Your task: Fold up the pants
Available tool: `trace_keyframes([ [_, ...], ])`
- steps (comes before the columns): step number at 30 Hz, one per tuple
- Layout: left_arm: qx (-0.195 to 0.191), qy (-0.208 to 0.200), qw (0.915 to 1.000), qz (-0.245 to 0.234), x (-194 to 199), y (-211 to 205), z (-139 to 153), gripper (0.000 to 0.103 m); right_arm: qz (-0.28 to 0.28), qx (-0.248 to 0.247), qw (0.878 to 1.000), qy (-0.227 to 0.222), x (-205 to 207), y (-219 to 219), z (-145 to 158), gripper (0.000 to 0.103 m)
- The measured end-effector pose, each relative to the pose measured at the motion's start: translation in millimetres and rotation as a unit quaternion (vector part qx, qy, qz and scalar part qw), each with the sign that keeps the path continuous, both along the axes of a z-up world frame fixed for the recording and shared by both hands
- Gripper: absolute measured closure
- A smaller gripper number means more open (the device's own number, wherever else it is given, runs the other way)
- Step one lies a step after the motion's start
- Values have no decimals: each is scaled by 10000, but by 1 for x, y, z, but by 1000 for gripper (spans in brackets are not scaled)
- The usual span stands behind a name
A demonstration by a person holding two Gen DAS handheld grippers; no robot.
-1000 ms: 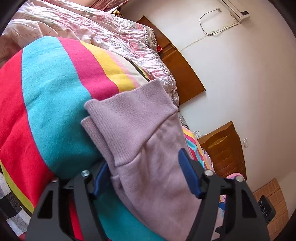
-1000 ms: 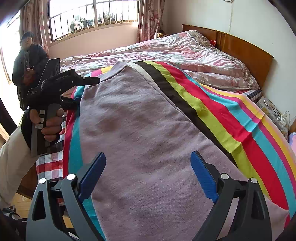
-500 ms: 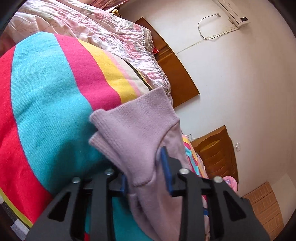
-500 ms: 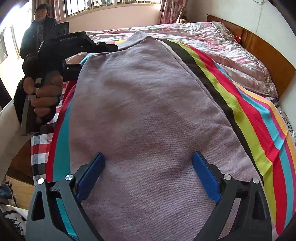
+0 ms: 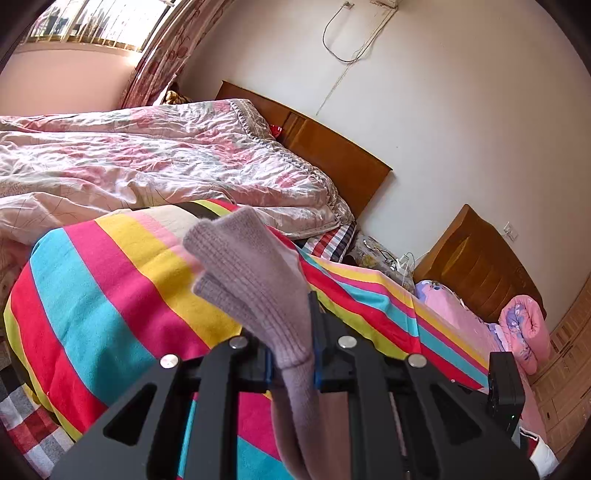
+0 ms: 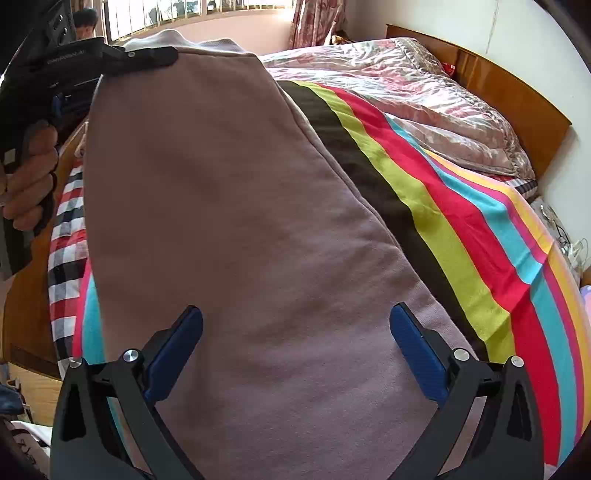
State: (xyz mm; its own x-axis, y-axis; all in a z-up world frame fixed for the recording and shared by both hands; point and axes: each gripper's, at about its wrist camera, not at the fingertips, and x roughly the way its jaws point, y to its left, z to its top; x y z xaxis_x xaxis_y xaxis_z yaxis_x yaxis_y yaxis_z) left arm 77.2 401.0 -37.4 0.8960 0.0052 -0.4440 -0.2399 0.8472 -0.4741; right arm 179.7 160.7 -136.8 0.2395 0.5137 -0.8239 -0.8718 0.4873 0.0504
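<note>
The mauve pants [image 6: 240, 221] lie lengthwise over a striped blanket [image 6: 480, 240] on the bed. In the left wrist view their ribbed cuff [image 5: 251, 266] sticks up between the blue pads of my left gripper [image 5: 291, 343], whose jaws are closing and pinch it, lifted off the blanket. The right wrist view shows that gripper [image 6: 155, 59] at the top left, held by a hand [image 6: 29, 173], raising the far end of the leg. My right gripper [image 6: 295, 332] hovers over the near part of the pants, jaws opening wide, pads clear of the cloth.
A pink floral quilt [image 5: 166, 158] is bunched at the head of the bed by the wooden headboard [image 5: 332, 155]. A plaid sheet [image 6: 66, 221] shows at the bed's left edge. A person [image 6: 86, 22] stands by the window. A second bed holds pink bedding [image 5: 517, 332].
My left gripper closed on the cuff, then rose and rolled, lifting that end off the blanket. My right gripper sank a little toward the pants and its jaws widened.
</note>
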Motion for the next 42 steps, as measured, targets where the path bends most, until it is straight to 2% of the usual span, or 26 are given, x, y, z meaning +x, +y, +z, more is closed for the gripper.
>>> trace_keyframes([
  [1, -13, -14, 10000, -2, -1, -2, 5, 88, 73, 56, 9996, -280, -6, -1, -4, 4],
  [2, 36, -10, 10000, 14, -1, -7, 8, 88, 109, 6, 9994, -324, -7, 0, -4, 4],
  [3, 115, 14, 9999, 47, -1, -12, 12, 88, 44, -42, 9998, -198, -3, 2, -1, 4],
  [6, 223, 10, 9997, 104, -5, -25, 18, 88, -408, 106, 9986, -319, 3, -4, 6, 4],
  [7, 232, -2, 9996, 140, -7, -30, 20, 88, -380, -29, 9991, -196, 4, -1, -1, 4],
  [8, 207, -14, 9996, 169, -9, -33, 21, 88, -270, -20, 9990, -354, 1, -1, -4, 4],
  [11, 251, -41, 9995, 197, -16, -53, 30, 89, -355, -59, 9993, -48, 8, -10, 2, 5],
  [15, 586, -192, 9981, -90, -23, -99, 51, 89, -946, 978, 9907, 100, 5, -75, 45, 5],
  [19, 1251, -335, 9895, -639, -25, -181, 66, 88, -1602, 1681, 9724, -224, -10, -165, 79, 5],
  [22, 1944, -288, 9727, -1234, -22, -256, 54, 88, -2362, 2081, 9482, -419, -19, -242, 95, 4],
  [23, 2149, -205, 9650, -1490, -20, -282, 43, 87, -2643, 2192, 9381, -445, -14, -265, 100, 4],
  [25, 2551, 117, 9438, -2097, -12, -329, 12, 83, -3188, 2309, 9180, -483, -18, -311, 104, 4],
  [26, 2691, 380, 9295, -2493, -8, -352, -8, 75, -3395, 2344, 9096, -501, -19, -330, 104, 4],
  [27, 2852, 686, 9117, -2876, -3, -372, -27, 66, -3557, 2377, 9025, -506, -20, -346, 104, 4],
  [28, 3009, 937, 8935, -3199, 0, -388, -46, 62, -3689, 2396, 8966, -517, -20, -358, 103, 4],
  [29, 3083, 1108, 8785, -3478, 2, -401, -61, 52, -3787, 2408, 8921, -529, -22, -368, 102, 4],
  [30, 3074, 1178, 8677, -3726, 0, -409, -72, 44, -3847, 2420, 8893, -512, -24, -375, 100, 4],
  [31, 3114, 1096, 8633, -3817, -3, -414, -75, 29, -3873, 2444, 8877, -479, -26, -379, 98, 4],
  [32, 3078, 1001, 8626, -3887, -6, -414, -74, 24, -3872, 2466, 8873, -440, -27, -381, 95, 4],
  [34, 2732, 794, 8704, -4018, -9, -406, -62, 23, -3859, 2460, 8885, -348, -30, -381, 89, 4],
  [35, 2534, 611, 8784, -4006, -13, -397, -53, 20, -3833, 2475, 8894, -283, -31, -379, 86, 4],
  [38, 1958, 8, 9104, -3644, -27, -354, -17, 7, -3678, 2537, 8946, -36, -36, -368, 80, 4],
  [40, 1746, -293, 9300, -3221, -35, -318, 6, 2, -3554, 2528, 8997, 170, -39, -352, 73, 4],
  [42, 1685, -320, 9497, -2622, -41, -279, 12, 2, -3414, 2530, 9039, 481, -45, -341, 63, 4],
])
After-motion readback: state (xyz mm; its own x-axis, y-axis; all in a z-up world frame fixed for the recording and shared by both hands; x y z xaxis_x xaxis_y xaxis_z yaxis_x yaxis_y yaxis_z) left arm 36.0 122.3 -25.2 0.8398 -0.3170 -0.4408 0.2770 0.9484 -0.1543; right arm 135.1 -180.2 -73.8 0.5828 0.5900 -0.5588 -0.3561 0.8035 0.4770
